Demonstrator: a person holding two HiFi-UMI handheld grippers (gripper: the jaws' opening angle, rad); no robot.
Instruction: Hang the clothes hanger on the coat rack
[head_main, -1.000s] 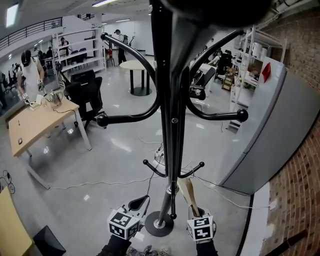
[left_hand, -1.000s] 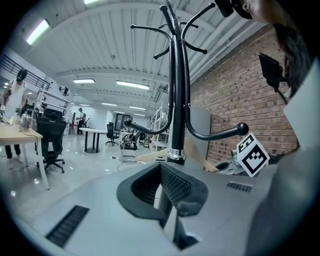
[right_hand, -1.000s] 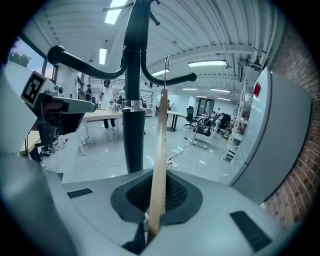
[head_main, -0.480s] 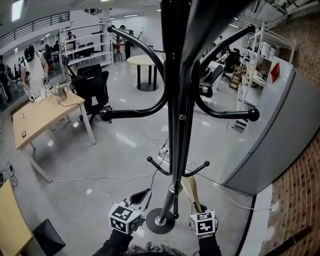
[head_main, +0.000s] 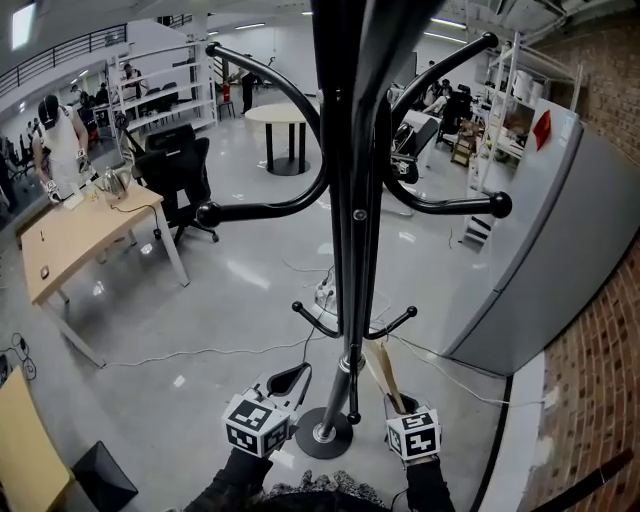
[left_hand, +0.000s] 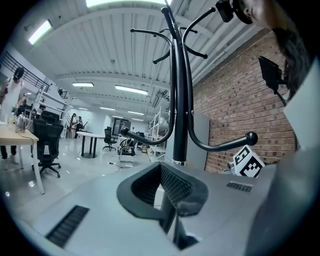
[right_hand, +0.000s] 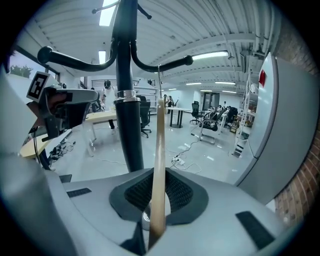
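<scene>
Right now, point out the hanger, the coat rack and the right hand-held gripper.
hanger (right_hand: 159, 150): right gripper view, wooden arm.
coat rack (head_main: 350, 260): head view, centre pole.
right hand-held gripper (head_main: 396, 404): head view, between its jaws.

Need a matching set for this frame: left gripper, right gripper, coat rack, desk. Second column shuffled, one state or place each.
1. left gripper
2. right gripper
3. coat rack
4. desk

A. light wood, at the head view's left
B. jaws clamped on the wooden hanger
C. black, upright between the two grippers
D. nothing between its jaws

Pairs: 1-D, 2-B, 3-C, 4-A
</scene>
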